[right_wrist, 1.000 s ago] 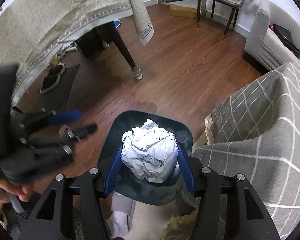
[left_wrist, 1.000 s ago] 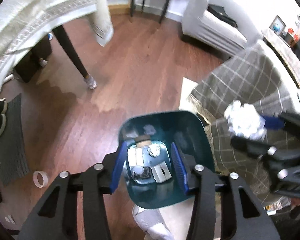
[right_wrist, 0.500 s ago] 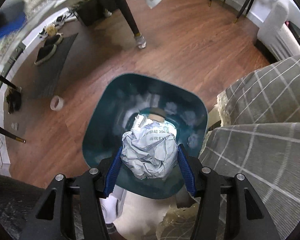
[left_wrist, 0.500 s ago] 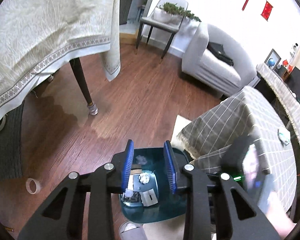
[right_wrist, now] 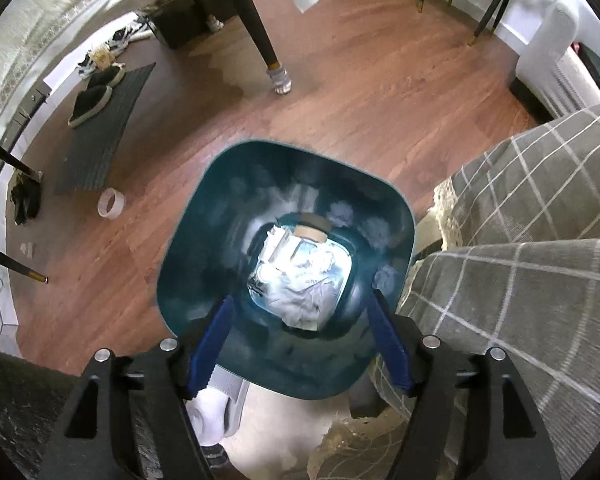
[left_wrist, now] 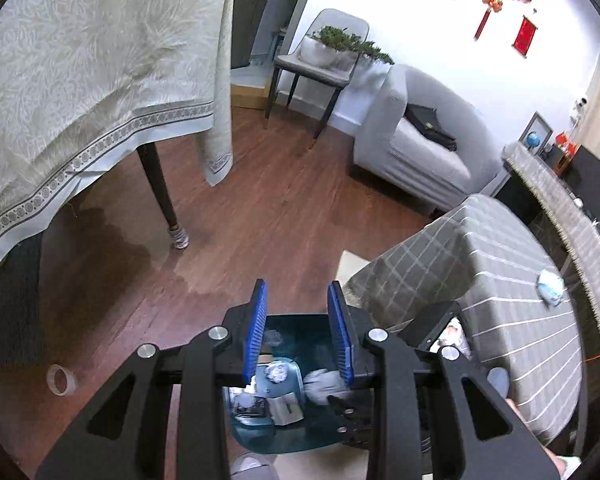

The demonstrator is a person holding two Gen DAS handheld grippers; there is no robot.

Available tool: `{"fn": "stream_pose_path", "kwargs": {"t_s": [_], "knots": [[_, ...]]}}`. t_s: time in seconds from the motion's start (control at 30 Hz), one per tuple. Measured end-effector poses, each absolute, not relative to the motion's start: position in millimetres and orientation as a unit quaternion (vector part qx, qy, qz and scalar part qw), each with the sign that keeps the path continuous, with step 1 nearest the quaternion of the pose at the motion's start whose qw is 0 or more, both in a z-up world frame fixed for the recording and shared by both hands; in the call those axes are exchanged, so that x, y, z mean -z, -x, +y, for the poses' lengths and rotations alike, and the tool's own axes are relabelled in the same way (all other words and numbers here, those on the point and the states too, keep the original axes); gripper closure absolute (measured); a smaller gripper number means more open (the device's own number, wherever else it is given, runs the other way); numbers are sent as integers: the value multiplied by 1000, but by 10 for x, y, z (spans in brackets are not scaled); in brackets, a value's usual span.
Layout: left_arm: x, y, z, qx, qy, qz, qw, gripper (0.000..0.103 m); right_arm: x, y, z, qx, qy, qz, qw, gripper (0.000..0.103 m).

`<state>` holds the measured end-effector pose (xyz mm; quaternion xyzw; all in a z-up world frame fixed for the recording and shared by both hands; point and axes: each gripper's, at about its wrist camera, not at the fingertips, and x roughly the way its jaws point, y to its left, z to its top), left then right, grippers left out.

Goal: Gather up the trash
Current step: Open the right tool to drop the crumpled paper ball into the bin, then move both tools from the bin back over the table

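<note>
A dark teal trash bin [right_wrist: 204,276] stands on the wood floor beside the checked sofa. My right gripper [right_wrist: 300,344] is open and empty right above its mouth. A crumpled white paper ball [right_wrist: 304,300] lies at the bottom on other trash. In the left wrist view the bin [left_wrist: 300,440] sits below my left gripper [left_wrist: 300,332], which is open and empty and higher up. The paper ball [left_wrist: 324,384] shows there too, blurred, over the bin. Another crumpled piece [left_wrist: 550,284] lies on the sofa cover at the right.
A table with a pale cloth [left_wrist: 80,92] and a dark leg [left_wrist: 160,196] stands at the left. A tape roll [left_wrist: 62,379] lies on the floor. A checked sofa cover [right_wrist: 532,248] is close on the right. A grey armchair [left_wrist: 420,148] stands at the back.
My right gripper opened and the paper ball dropped into the bin. My left gripper rose and tilted up, away from the bin.
</note>
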<state>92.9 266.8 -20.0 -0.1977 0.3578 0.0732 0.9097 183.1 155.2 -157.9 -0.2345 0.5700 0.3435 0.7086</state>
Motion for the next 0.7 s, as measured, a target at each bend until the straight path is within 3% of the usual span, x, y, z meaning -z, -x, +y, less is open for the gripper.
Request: {"fn": "stream_pose_path", "kwargs": {"t_s": [0.33, 0.7], "knots": [[-42, -908, 2545, -60, 206, 324, 921, 71, 1254, -1828, 1457, -363, 202, 543, 730, 28], [-203, -871, 2577, -67, 225, 297, 926, 70, 290, -1754, 1091, -390, 148, 436, 797, 29]]}}
